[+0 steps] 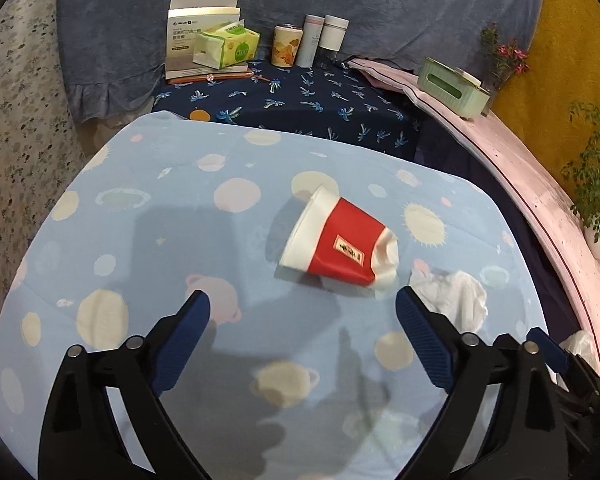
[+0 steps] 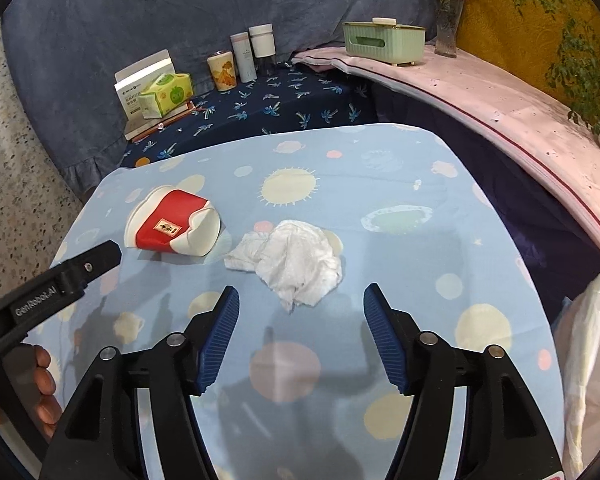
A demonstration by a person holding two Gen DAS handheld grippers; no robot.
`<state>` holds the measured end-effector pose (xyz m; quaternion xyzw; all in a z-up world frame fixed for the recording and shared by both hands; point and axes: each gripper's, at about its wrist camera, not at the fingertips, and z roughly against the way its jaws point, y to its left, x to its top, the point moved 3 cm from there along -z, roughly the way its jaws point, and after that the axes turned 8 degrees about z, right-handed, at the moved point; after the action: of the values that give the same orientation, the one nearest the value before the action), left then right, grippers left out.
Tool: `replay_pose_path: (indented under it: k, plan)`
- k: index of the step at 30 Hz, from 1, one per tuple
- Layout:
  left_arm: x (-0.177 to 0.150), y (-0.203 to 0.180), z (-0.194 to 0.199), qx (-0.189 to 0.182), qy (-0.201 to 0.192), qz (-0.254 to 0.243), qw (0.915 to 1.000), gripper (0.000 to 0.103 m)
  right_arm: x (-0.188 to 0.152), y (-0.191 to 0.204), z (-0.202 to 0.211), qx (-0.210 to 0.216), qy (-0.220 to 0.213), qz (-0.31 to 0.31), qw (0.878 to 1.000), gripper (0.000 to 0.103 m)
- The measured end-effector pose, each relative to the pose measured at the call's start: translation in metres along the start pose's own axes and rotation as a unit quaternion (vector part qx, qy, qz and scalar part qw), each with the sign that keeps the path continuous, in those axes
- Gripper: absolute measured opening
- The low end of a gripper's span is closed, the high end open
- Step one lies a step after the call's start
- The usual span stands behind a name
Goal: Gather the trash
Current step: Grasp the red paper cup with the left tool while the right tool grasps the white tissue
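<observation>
A crushed red and white paper cup (image 1: 338,246) lies on its side on the light blue planet-print tablecloth (image 1: 160,240). My left gripper (image 1: 302,300) hangs wide open just short of it, nothing between its blue pads. A crumpled white tissue (image 1: 456,294) lies right of the cup. In the right wrist view the tissue (image 2: 296,260) sits just beyond my open right gripper (image 2: 300,296), whose pads hold nothing. The cup (image 2: 172,226) lies to its left, with the left gripper's black finger (image 2: 92,264) reaching in from the left edge.
At the back, on a dark blue palm-print cloth (image 1: 320,100), stand a box with a tissue pack (image 1: 224,42), a can and two bottles. A green tissue box (image 2: 382,42) sits on the pink ledge. A white plastic bag (image 2: 592,352) hangs at the table's right edge.
</observation>
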<state>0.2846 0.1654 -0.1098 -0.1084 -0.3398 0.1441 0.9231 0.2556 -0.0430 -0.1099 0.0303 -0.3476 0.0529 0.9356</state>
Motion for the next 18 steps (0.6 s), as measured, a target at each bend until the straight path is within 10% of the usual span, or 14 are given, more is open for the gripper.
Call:
replay_pose_path:
  k: [18]
  plan:
    - [0.012,-0.042,-0.079,0.005,0.022,-0.081,0.9964,0.093,0.015,0.001,-0.073,0.01,0.029,0.011,0.999,0.064]
